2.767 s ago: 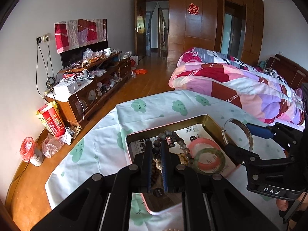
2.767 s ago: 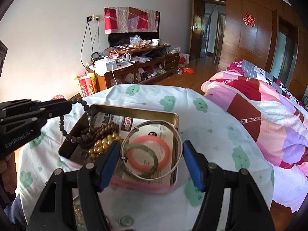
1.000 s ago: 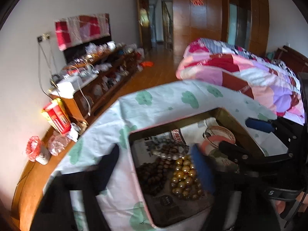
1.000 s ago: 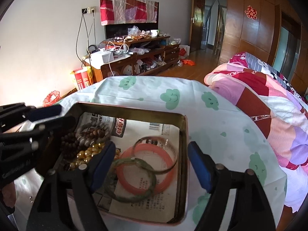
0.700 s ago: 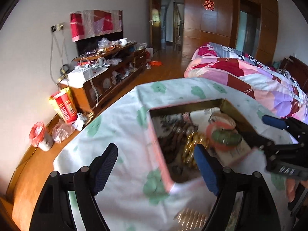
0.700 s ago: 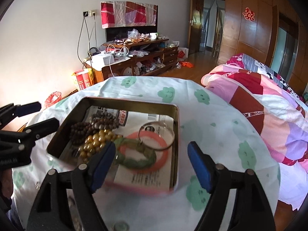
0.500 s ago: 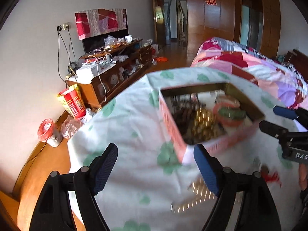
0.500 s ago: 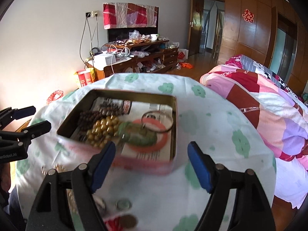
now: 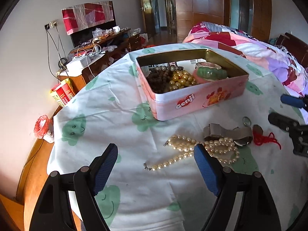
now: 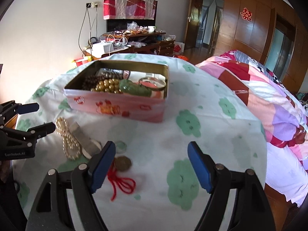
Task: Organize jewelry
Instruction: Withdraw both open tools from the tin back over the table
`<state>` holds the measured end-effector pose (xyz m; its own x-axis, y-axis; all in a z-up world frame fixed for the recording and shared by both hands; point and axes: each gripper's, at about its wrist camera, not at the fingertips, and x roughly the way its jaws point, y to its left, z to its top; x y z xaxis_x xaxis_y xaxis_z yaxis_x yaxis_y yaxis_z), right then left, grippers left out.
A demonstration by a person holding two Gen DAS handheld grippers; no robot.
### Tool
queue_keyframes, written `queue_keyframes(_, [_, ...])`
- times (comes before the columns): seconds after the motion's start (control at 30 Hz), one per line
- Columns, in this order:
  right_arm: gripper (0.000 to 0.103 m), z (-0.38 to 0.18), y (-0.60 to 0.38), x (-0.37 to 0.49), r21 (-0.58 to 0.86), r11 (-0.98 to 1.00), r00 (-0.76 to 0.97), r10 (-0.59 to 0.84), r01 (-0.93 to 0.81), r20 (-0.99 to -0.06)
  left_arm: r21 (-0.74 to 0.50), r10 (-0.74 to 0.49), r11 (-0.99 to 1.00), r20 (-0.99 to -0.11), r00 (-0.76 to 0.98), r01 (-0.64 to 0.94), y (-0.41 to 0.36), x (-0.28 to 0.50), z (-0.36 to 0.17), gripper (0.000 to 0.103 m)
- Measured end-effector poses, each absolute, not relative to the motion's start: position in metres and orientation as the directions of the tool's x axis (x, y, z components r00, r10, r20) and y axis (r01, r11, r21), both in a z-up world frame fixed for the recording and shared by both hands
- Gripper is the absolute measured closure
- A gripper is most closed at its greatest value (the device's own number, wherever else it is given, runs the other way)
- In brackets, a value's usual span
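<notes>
A pink tin (image 9: pixel 194 101) (image 10: pixel 115 105) on the table holds dark bead strings (image 9: pixel 157 79), gold beads (image 9: pixel 180 79) (image 10: pixel 108 85), a green bangle (image 9: pixel 211 73) (image 10: pixel 134 89), a pink bangle and a metal bangle (image 10: pixel 153 82). In front of it lie a pearl necklace (image 9: pixel 192 150) (image 10: pixel 69 142), a silver watch (image 9: pixel 229 132) (image 10: pixel 86 144), a small ring (image 9: pixel 246 120) and a pendant on red cord (image 9: pixel 266 137) (image 10: pixel 122 173). My left gripper (image 9: pixel 156 157) is open and empty over the pearl necklace's left end. My right gripper (image 10: pixel 151 158) is open and empty, right of the pendant.
The table has a white cloth with green cloud prints (image 9: pixel 107 115) (image 10: pixel 211 134). A bed with a pink patchwork quilt (image 10: pixel 269 100) stands to the right. A cluttered wooden TV bench (image 9: pixel 100 46) lines the far wall. The table edge drops to wooden floor on the left (image 9: pixel 32 169).
Both grippers let go of their pieces into the tin, opened, and pulled back and down toward the near table. The loose pearls, watch and pendant have come into view.
</notes>
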<state>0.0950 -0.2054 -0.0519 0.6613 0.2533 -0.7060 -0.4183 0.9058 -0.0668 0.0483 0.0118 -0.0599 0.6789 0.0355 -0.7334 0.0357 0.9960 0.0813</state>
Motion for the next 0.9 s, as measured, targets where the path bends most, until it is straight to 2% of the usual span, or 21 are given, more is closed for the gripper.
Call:
queue_keyframes(0.37, [0.024, -0.071, -0.194, 0.085, -0.020, 0.870, 0.576, 0.309, -0.493, -0.757, 0.060, 0.028, 0.998, -0.742, 0.670, 0.026, 0.007, 0.049, -0.064, 0.022])
queue_keyframes(0.43, [0.027, -0.072, -0.193, 0.084, -0.018, 0.863, 0.569, 0.317, -0.504, -0.759, 0.060, 0.028, 0.998, -0.744, 0.668, 0.025, 0.006, 0.049, -0.065, 0.022])
queue_keyframes(0.5, [0.045, -0.075, -0.191, 0.085, -0.019, 0.858, 0.552, 0.314, -0.514, -0.772, 0.056, 0.028, 0.998, -0.745, 0.666, 0.021, 0.007, 0.049, -0.066, 0.022])
queue_keyframes(0.63, [0.062, -0.079, -0.187, 0.082, -0.027, 0.841, 0.533, 0.318, -0.541, -0.784, 0.049, 0.022, 0.999, -0.743, 0.669, 0.023, 0.007, 0.049, -0.065, 0.022])
queue_keyframes(0.67, [0.081, -0.078, -0.186, 0.081, -0.031, 0.840, 0.536, 0.317, -0.542, -0.783, 0.044, 0.014, 0.999, -0.742, 0.670, 0.028, 0.007, 0.049, -0.065, 0.022])
queue_keyframes(0.7, [0.092, -0.079, -0.186, 0.080, -0.039, 0.841, 0.541, 0.311, -0.539, -0.781, 0.039, 0.006, 0.999, -0.741, 0.672, 0.034, 0.007, 0.049, -0.065, 0.022])
queue_keyframes(0.9, [0.096, -0.077, -0.196, 0.087, -0.045, 0.884, 0.576, 0.263, -0.464, -0.774, 0.031, -0.009, 0.998, -0.740, 0.673, 0.049, 0.004, 0.049, -0.064, 0.022])
